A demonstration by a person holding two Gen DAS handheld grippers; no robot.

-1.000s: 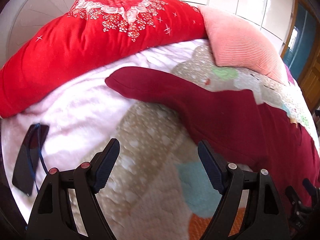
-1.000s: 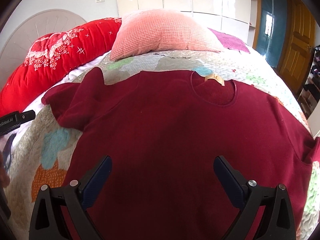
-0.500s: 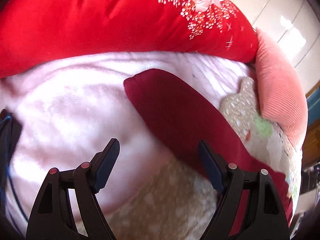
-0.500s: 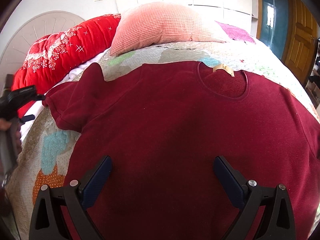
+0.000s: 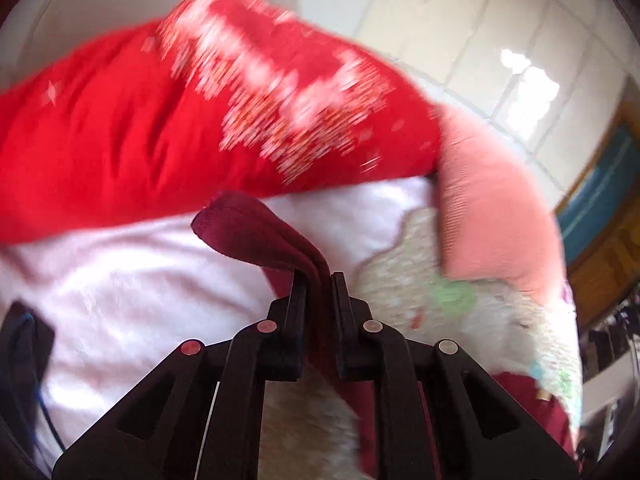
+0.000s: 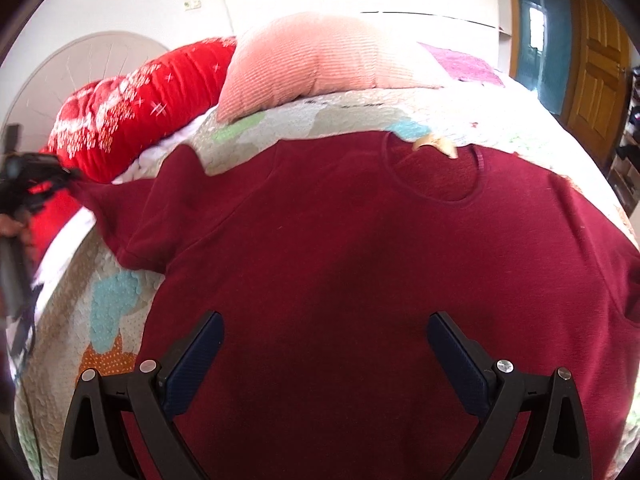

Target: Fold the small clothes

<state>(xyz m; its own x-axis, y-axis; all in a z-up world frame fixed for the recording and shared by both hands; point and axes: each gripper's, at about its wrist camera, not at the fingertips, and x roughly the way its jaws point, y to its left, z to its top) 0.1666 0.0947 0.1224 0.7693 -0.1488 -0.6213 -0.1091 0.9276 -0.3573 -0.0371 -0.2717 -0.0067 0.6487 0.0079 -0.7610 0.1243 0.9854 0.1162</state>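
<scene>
Currently the left tongs [image 5: 318, 280] are pinched tight on the sleeve [image 5: 256, 236] of a dark red shirt [image 6: 360, 272], the cuff end lifted clear of the pale pink blanket [image 5: 160, 300] below it. Shirt body lies flat, front up, on the patchwork quilt [image 6: 112, 312] of the bed, neckline [image 6: 432, 176] toward the pink pillow [image 6: 320, 60]. Right tongs [image 6: 324, 360] hover over the shirt's lower middle, jaws spread wide, nothing held. Red floral cushion [image 5: 180, 120] sits behind the raised sleeve; left view is motion-blurred.
</scene>
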